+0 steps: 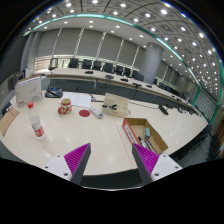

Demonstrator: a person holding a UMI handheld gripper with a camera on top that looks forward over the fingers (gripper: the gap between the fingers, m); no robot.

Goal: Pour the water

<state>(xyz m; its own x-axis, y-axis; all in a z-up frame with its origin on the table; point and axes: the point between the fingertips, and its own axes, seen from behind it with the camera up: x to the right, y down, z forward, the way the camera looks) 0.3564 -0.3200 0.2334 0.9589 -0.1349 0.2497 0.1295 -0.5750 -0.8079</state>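
Observation:
My gripper (111, 160) is open above a pale table (100, 135), its magenta pads (77, 155) spread wide with only bare tabletop between them. A small clear bottle (37, 126) with a red label stands upright ahead and to the left of the left finger. Farther back sit a brownish jar or cup (65, 105) and a small red round item (85, 113) beside it. All of them are well beyond the fingertips, and nothing is held.
An open cardboard box (140, 130) lies just ahead of the right finger. A white object (110, 106) and a sheet of paper (80, 100) sit mid-table. A white board (28, 90) stands at the left. Dark chairs (100, 66) line the far side.

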